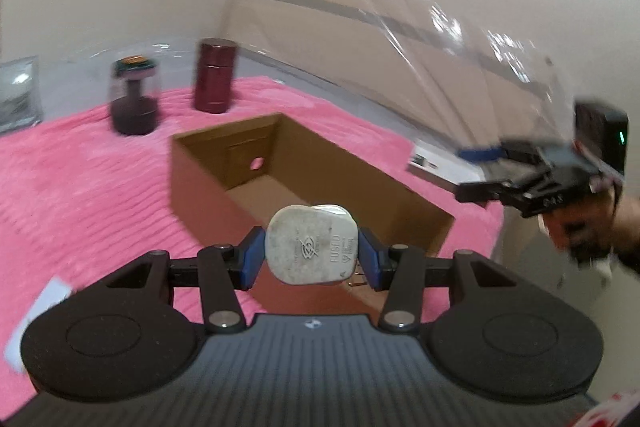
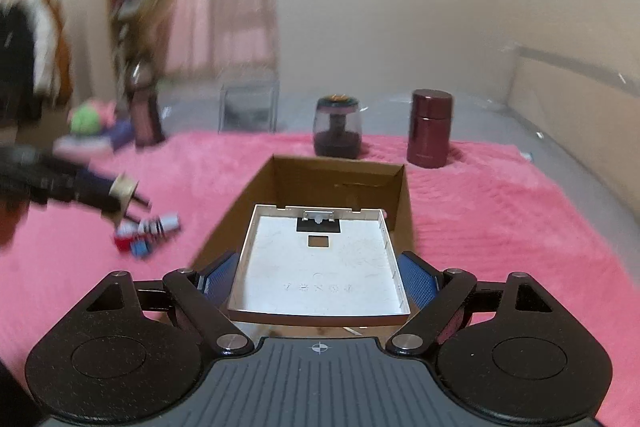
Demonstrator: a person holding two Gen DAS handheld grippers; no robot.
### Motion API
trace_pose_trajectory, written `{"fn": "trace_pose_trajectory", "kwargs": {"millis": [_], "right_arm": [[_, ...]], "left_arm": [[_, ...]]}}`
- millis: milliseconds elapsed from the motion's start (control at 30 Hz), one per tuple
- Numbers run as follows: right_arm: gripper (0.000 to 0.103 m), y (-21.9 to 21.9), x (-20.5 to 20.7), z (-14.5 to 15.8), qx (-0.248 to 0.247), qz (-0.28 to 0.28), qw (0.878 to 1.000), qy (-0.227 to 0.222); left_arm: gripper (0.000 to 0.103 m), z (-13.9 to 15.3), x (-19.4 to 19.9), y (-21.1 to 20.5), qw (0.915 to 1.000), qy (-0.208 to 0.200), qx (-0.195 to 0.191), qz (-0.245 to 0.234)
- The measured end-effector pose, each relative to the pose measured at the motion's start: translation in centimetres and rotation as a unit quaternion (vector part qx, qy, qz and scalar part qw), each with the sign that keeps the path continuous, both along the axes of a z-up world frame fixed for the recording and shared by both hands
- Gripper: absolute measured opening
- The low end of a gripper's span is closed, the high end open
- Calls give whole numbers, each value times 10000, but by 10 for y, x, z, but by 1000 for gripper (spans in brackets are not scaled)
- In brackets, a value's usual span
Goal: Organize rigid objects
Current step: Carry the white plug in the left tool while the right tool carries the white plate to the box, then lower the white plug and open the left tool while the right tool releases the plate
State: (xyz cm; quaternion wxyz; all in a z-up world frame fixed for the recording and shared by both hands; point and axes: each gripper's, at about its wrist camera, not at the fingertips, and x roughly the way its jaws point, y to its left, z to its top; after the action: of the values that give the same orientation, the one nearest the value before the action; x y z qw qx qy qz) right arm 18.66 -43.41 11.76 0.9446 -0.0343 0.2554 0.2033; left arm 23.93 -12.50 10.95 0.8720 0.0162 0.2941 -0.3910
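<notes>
My left gripper (image 1: 312, 253) is shut on a worn white fused plug (image 1: 310, 245) and holds it above the near end of an open brown cardboard box (image 1: 200, 167). My right gripper (image 2: 318, 277) is shut on a flat white square plastic tray (image 2: 320, 267), held over the near end of the same box (image 2: 402, 203). The right gripper with the tray also shows at the right of the left wrist view (image 1: 500, 167). The left gripper with the plug shows blurred at the left of the right wrist view (image 2: 120, 195).
A pink fluffy blanket (image 1: 80, 187) covers the surface. A dark red canister (image 2: 430, 129) and a dark glass-domed jar (image 2: 338, 127) stand behind the box. Small red, blue and striped items (image 2: 146, 233) lie left of the box. A clear plastic sheet (image 1: 400, 67) rises at right.
</notes>
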Motion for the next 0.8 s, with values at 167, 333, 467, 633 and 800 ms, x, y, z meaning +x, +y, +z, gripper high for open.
{"fn": "trace_pose_trajectory", "kwargs": {"millis": [167,333,467,633,800], "right_arm": [[82,6,20,-1,-974,843,9914,219],[82,21,42,-11,-1835,1450,9709,518],[82,24,49,-27,-2260,1794,9554,634],[82,26,69,-44,-2566,2064,9411,767],[82,29,101,-56,-2802,2224,9305,784]], "left_arm": [[44,10,17,-41,9965,-139,528,-638],[44,13,32,-75,9880,-230,1040,-1121],[44,12,42,-97,9799,-295,1417,-1376],[44,1,60,-119,9688,-316,1884,-1576],[44,-17,91,-134,9606,-262,2272,-1581]]}}
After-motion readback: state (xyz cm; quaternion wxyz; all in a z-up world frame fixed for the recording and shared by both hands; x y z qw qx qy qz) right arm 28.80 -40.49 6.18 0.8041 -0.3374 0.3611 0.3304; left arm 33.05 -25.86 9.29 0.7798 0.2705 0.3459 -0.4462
